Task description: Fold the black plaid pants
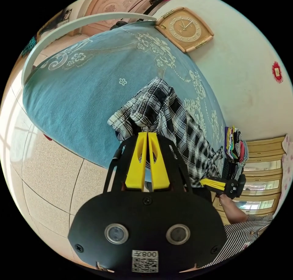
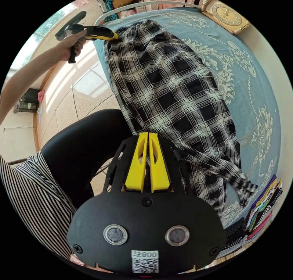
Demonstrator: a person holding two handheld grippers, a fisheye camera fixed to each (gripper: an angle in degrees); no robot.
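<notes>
Thin woven cloth pants [image 2: 177, 91]

Left tool [image 1: 147, 133] clamped on black plaid pants [image 1: 171, 121], blue bedspread [image 1: 91, 94] beneath

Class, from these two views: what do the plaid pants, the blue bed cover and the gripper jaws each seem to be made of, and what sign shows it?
Plaid pants: thin woven cloth, matte; it drapes and creases softly.
Blue bed cover: fabric, probably a soft woven or brushed textile, with pale embroidered or printed flowers.
Left gripper and right gripper: yellow jaws look like hard moulded plastic, smooth, slightly glossy, on black plates.
</notes>
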